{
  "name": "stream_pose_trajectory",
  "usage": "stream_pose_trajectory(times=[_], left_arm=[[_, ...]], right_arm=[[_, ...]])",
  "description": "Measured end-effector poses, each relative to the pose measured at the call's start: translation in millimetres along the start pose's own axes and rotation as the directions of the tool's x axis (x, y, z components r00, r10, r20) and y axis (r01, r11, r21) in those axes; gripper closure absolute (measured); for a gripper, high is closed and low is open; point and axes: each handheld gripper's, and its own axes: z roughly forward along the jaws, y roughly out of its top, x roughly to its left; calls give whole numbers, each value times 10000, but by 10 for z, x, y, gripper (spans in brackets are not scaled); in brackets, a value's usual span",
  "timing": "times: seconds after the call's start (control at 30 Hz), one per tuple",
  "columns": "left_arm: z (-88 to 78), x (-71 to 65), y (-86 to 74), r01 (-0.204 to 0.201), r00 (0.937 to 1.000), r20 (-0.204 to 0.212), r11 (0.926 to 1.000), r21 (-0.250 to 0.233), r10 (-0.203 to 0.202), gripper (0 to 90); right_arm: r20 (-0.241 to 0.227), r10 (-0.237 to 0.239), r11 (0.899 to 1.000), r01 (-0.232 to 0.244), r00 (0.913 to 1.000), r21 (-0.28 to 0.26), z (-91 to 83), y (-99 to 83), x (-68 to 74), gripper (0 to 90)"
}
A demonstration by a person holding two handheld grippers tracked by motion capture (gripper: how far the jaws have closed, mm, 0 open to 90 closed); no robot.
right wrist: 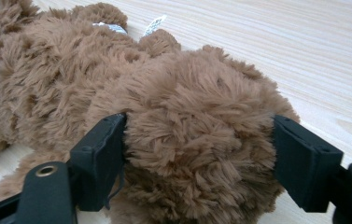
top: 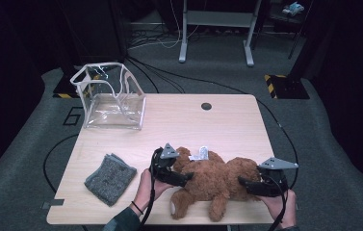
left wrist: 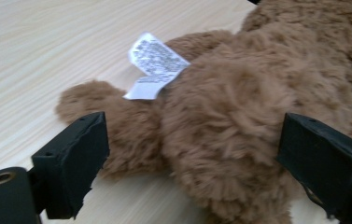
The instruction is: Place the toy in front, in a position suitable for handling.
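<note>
Pale wooden tabletop [top: 227,120] is seen from the high view, with a brown plush teddy bear [top: 215,182] laid near its front edge. Left of the bear a folded grey knitted cloth [top: 110,177] is placed; beyond the bear, to its left, a clear plastic bag [top: 109,96] is stood. The left gripper [top: 185,179] and right gripper [top: 244,184] are held at the bear's two ends.

From the left gripper view, the jaws are spread around the bear's furry body, whose white printed label [left wrist: 155,63] is shown beyond.

From the right gripper view, both jaws are pressed into the bear's fur.
</note>
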Motion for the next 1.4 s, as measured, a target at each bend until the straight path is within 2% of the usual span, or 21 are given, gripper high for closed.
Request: stream_pose_trajectory(times=[0.1, 0.17, 0.23, 0.27, 0.4, 0.5, 0.53, 0.63, 0.67, 0.73, 0.83, 0.9, 1.07, 1.17, 1.4], left_arm=[[59, -41, 16, -376, 9992, 161, 9993, 87, 374, 138], [90, -50, 21, -433, 9987, 258, 9990, 85, 431, 173], [111, -56, 22, -552, 9980, 314, 9984, 88, 549, 294], [123, -57, 18, -645, 9970, 442, 9979, 73, 641, 329], [183, -68, -9, -791, 9949, 647, 9966, 220, 775, 498], [220, -83, -30, -811, 9951, 589, 9965, 194, 799, 617], [228, -84, -36, -784, 9953, 575, 9968, 165, 774, 637], [255, -111, -62, -900, 9950, 445, 9959, 106, 894, 696], [248, -110, -64, -1008, 9942, 400, 9948, 117, 1002, 704], [237, -111, -81, -864, 9956, 351, 9962, -115, 868, 717], [210, -116, -88, -901, 9955, 265, 9955, -300, 909, 744], [187, -115, -83, -1032, 9942, 279, 9944, -208, 1038, 757], [152, -85, -59, -816, 9950, 562, 9966, -140, 823, 776], [121, -72, -47, -714, 9950, 689, 9973, -159, 723, 782], [51, -28, -26, -611, 9955, 705, 9975, -345, 635, 788]], right_arm=[[48, -5, 10000, 5, 10000, 70, 5, 4, 6, 275], [95, -17, 9999, 16, 10000, 106, 15, 4, 3, 290], [135, -82, 10000, 81, 9999, 42, 33, 0, -2, 316], [102, 44, 9999, -45, 9999, 95, 39, -2, 4, 330], [114, 6, 9996, -9, 9999, 269, 77, -3, 3, 401], [97, 3, 9987, -8, 10000, 511, 123, -7, 5, 473], [146, -105, 9981, 96, 9998, 601, 130, -9, 4, 488], [85, 9, 9984, -13, 10000, 558, 156, -28, -2, 549], [63, 25, 9984, -29, 10000, 568, 155, -32, -6, 563], [-1, 101, 9991, -101, 9999, 420, 151, -40, -15, 585], [-35, 114, 9999, -113, 9999, 125, 115, -45, -24, 613], [51, 78, 10000, -78, 10000, -2, 100, -41, -14, 625], [227, -102, 9997, 107, 9997, -223, 54, -13, 28, 669], [158, -124, 9996, 128, 9998, -267, 38, 4, 31, 688], [172, -209, 9981, 218, 9996, -584, 7, 54, 55, 726]])
